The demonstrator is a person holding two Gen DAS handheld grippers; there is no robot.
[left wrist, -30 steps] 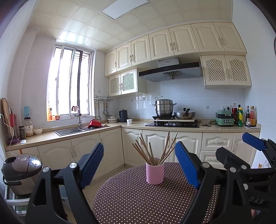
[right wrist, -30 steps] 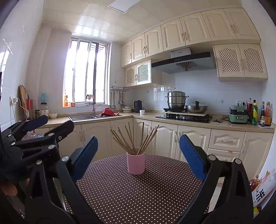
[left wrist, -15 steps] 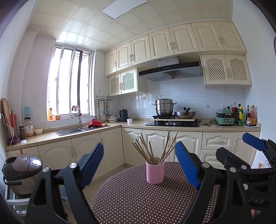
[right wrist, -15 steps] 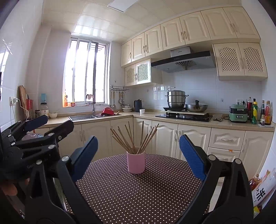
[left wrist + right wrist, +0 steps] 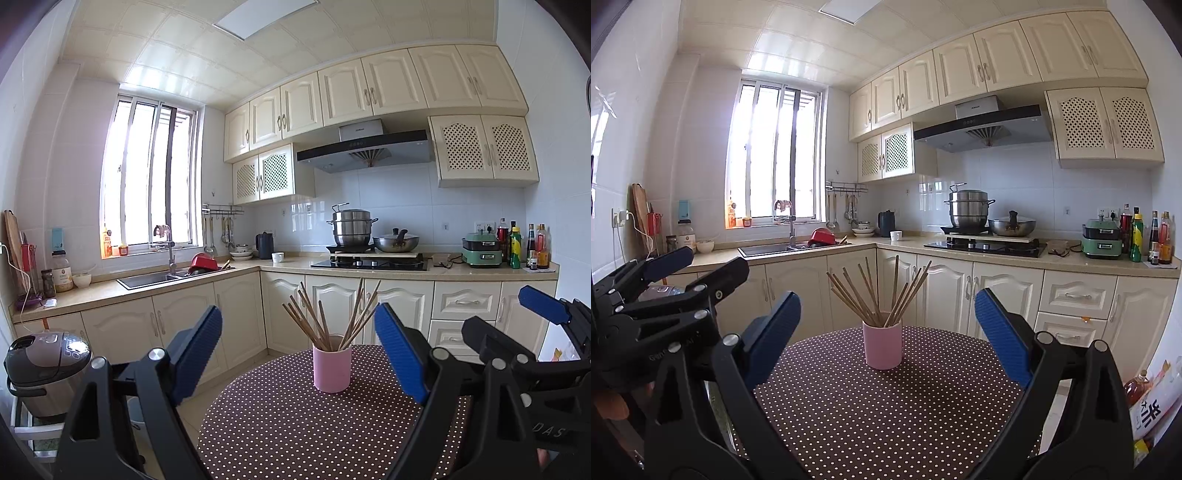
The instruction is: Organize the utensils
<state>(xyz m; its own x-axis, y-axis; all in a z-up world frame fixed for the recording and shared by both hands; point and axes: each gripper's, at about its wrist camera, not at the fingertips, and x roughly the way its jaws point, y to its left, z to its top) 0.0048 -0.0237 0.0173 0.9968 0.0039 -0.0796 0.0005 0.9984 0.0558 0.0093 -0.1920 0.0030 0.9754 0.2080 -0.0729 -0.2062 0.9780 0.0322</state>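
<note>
Brown cloth with small white dots covers a round table [image 5: 295,424] that fills the lower middle of both wrist views. On it stands one pink cylindrical cup [image 5: 331,367], upright, holding a fanned bunch of brown wooden chopsticks [image 5: 328,317]; about ten sticks show, though the exact count is hard to tell where they overlap.

In the left wrist view, the left gripper [image 5: 298,345] frames the cup at the bottom, its two blue-padded fingers [image 5: 197,347] spread wide, released, with nothing between them and clear of the cup. The right gripper [image 5: 887,325] shows the same way in its own view: two blue fingers [image 5: 1003,332] apart, empty, the cup [image 5: 882,345] centred beyond them.

Behind, cream cabinets line the wall. On the black stove [image 5: 369,263] sit two vessels: one stacked steel steamer pot [image 5: 351,229] and one lidded wok [image 5: 396,243]. One grey rice cooker [image 5: 46,363] stands at lower left.
</note>
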